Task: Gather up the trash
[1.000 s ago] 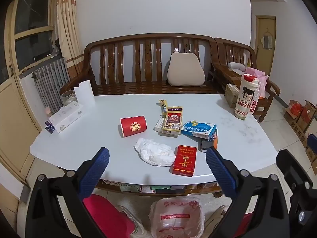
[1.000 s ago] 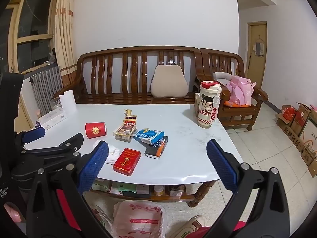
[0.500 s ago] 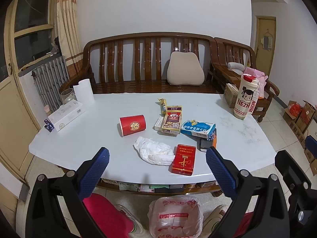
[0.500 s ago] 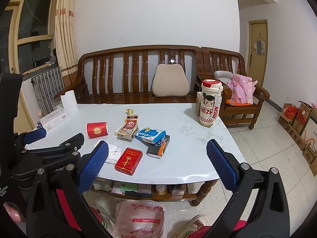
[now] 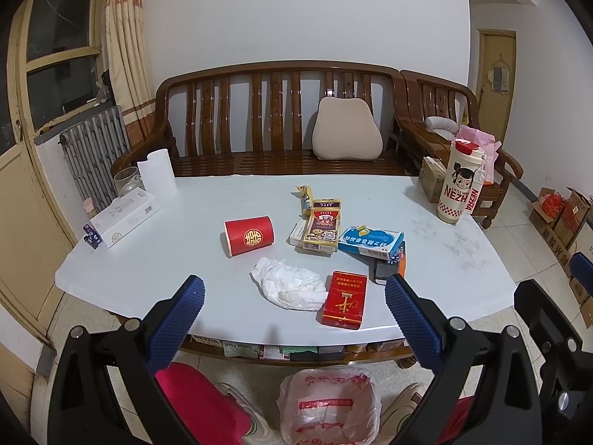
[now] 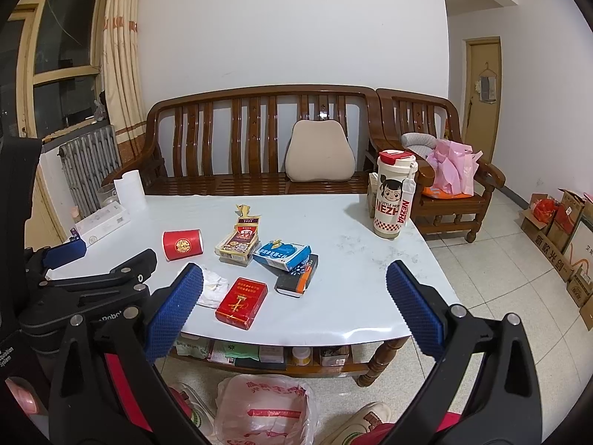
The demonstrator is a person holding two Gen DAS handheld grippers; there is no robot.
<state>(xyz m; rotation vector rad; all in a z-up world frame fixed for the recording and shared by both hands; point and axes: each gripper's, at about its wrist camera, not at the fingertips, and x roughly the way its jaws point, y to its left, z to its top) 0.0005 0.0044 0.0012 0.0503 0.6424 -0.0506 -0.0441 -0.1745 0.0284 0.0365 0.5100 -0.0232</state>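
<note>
Lying crumpled on the white table [image 5: 155, 259], the tissue wad [image 5: 287, 285] is the plainest piece of trash, with the red cigarette pack [image 5: 344, 299] touching its right edge and the tipped red paper cup [image 5: 249, 235] just behind it; the plastic-bag-lined bin [image 5: 330, 404] sits on the floor below the table edge nearest the tissue. The left gripper [image 5: 294, 315] hangs short of the tissue with its jaws spread wide and nothing between them, and the right gripper [image 6: 294, 307] is likewise wide apart and empty, off to the tissue's right. The likeliest slip, as I judge it, is a finger catching the cigarette pack while closing on the tissue and nudging it over the near edge, or pinching only a loose fold so the wad drops beside the bin. The cup, on its side, could roll if bumped. Beyond the tissue, the gold snack box [image 5: 321, 228] and blue carton [image 5: 370, 239] carry Chinese print too small to read. Far right of the tissue, the tall tumbler [image 5: 459, 185] reads "LITTLE HERO NEZHA"; under the table a packet reads "Baby Wipes" [image 5: 237, 345].
</note>
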